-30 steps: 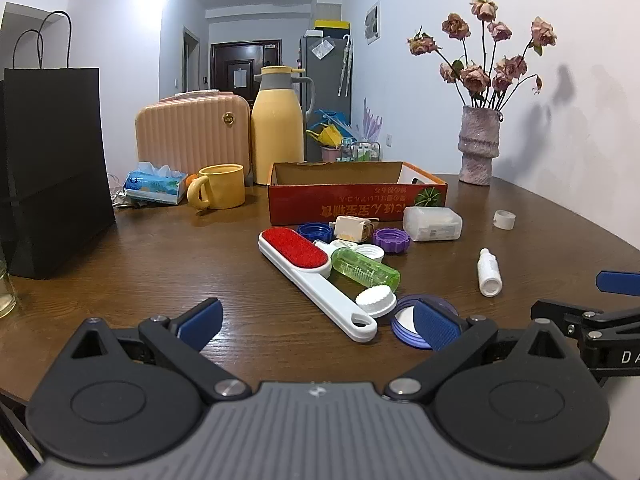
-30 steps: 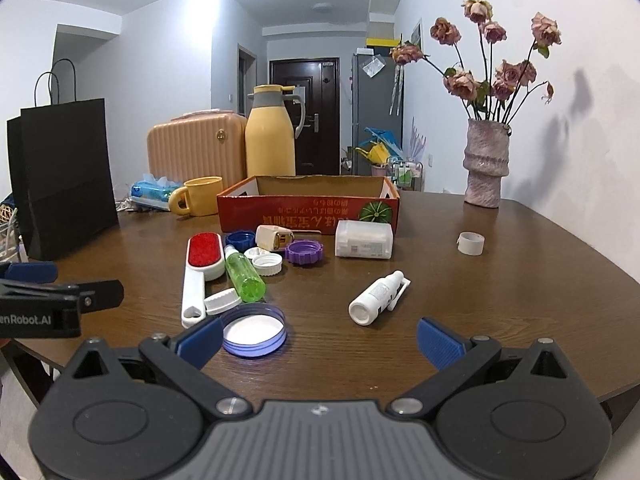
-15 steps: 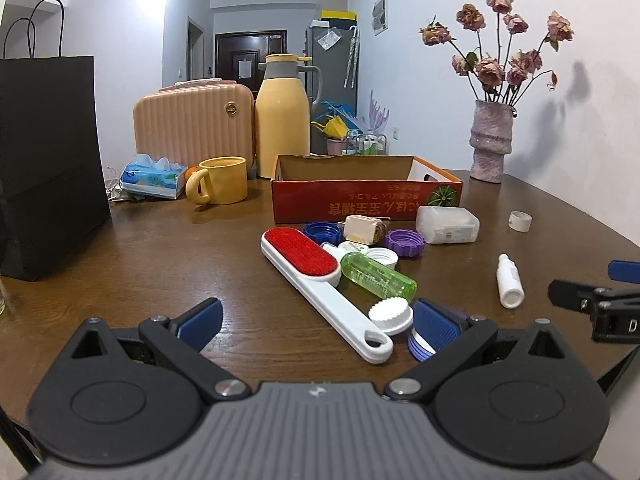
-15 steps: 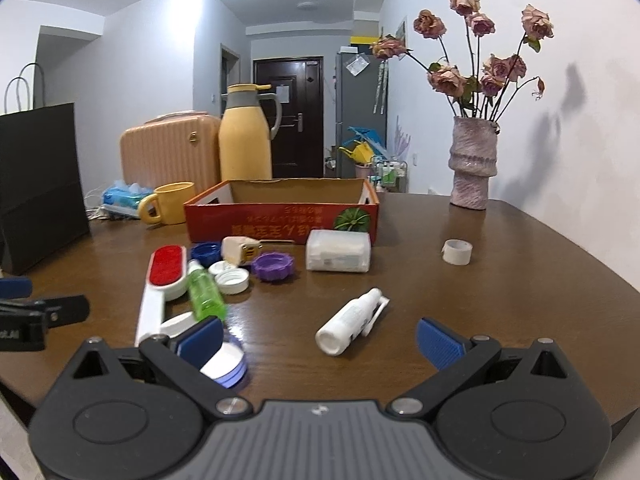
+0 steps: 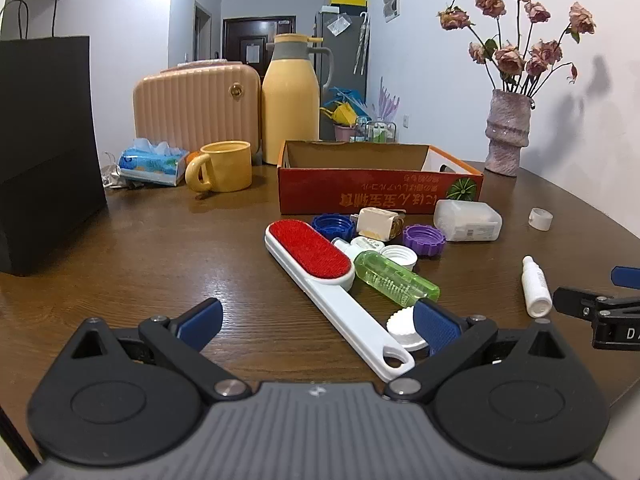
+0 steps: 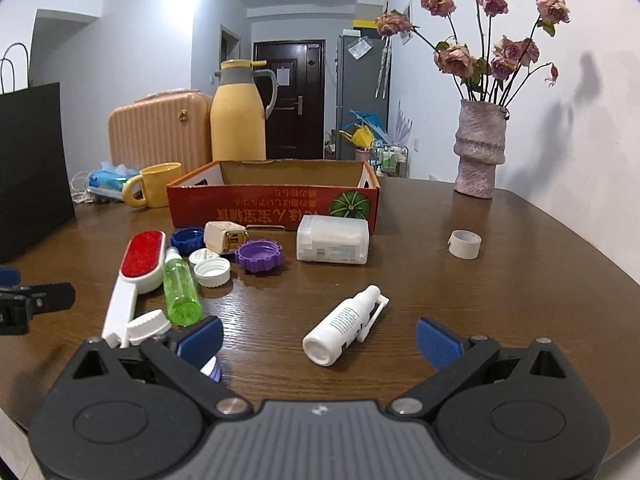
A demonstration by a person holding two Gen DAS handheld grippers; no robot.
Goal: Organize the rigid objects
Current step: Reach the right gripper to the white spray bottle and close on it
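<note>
A red cardboard box [image 5: 380,196] stands open at mid-table, also in the right wrist view [image 6: 272,206]. In front of it lie a white lint brush with a red pad [image 5: 320,272], a green bottle [image 5: 396,278], blue [image 5: 333,226], purple [image 5: 424,238] and white caps [image 5: 400,256], a cream plug [image 5: 378,220] and a clear plastic case [image 5: 466,220]. A white spray bottle [image 6: 344,324] lies just ahead of my open, empty right gripper [image 6: 318,340]. My left gripper [image 5: 318,322] is open and empty, with the brush handle between its fingers.
A black paper bag [image 5: 44,152] stands at the left. A yellow mug [image 5: 224,166], tissue pack [image 5: 154,162], yellow thermos [image 5: 290,100] and peach case [image 5: 196,110] stand behind. A vase of dried roses [image 6: 480,148] is far right. A tape roll [image 6: 464,243] lies at right.
Both grippers have moved forward toward the objects. The lint brush handle now lies between the left fingers, and the spray bottle is closer to the right gripper. Nothing on the table moved.
</note>
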